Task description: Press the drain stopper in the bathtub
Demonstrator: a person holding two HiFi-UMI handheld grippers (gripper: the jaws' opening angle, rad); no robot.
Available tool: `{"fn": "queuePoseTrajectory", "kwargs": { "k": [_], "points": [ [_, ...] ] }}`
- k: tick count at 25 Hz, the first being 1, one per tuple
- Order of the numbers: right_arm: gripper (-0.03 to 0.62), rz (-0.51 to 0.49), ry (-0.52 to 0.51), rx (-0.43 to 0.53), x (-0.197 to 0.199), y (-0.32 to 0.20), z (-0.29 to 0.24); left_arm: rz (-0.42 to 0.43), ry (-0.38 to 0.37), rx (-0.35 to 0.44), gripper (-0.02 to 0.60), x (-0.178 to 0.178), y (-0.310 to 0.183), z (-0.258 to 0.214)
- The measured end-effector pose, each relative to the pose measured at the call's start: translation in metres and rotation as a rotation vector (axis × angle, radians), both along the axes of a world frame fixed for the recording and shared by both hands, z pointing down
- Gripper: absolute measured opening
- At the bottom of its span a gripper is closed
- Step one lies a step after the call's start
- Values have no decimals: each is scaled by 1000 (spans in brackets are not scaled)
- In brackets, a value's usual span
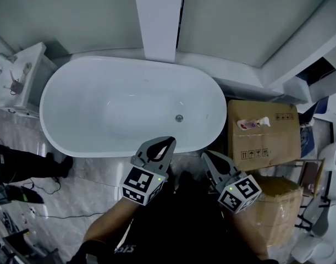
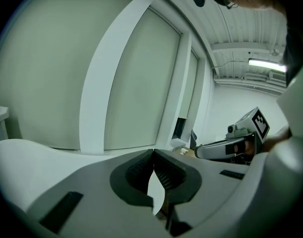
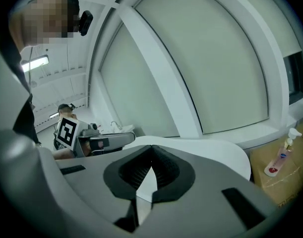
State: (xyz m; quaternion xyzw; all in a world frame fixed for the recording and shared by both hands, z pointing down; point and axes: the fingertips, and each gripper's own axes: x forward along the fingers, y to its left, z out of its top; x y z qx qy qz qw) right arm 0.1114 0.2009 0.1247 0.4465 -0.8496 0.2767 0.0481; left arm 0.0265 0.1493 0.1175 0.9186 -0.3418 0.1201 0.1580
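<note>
The white oval bathtub (image 1: pixel 91 150) lies across the middle of the head view. Its small round metal drain stopper (image 1: pixel 178 117) sits on the tub floor, right of centre. My left gripper (image 1: pixel 169 142) hangs over the tub's near rim, just short of the stopper, jaws shut and holding nothing. My right gripper (image 1: pixel 206 155) is beside it over the floor, also shut and holding nothing. The left gripper view shows closed jaws (image 2: pixel 152 152) with the tub rim (image 2: pixel 22 152) beyond. The right gripper view shows closed jaws (image 3: pixel 151 148) and the tub's end (image 3: pixel 215 150). Neither gripper view shows the stopper.
Two cardboard boxes (image 1: pixel 264 139) stand right of the tub, and a spray bottle (image 1: pixel 253 124) lies on the upper one. A washbasin (image 1: pixel 14 76) stands at the left. A white pillar (image 1: pixel 157 21) rises behind the tub. Someone's dark leg (image 1: pixel 25 164) and cables are on the floor at the left.
</note>
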Motion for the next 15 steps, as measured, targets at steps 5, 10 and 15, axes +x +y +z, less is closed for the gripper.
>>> {"fn": "queuePoseTrajectory", "kwargs": {
  "k": [5,10,15],
  "points": [
    [14,-22,-20,-16,26,-36,4,-32,-20,-26,14,23,-29,3],
    [14,-62,-30,-28,65,-62,8,-79,-30,-59,14,56,-50,2],
    [14,-89,-58,-36,102,-78,16,-118,-65,-75,14,85,-63,8]
  ]
}}
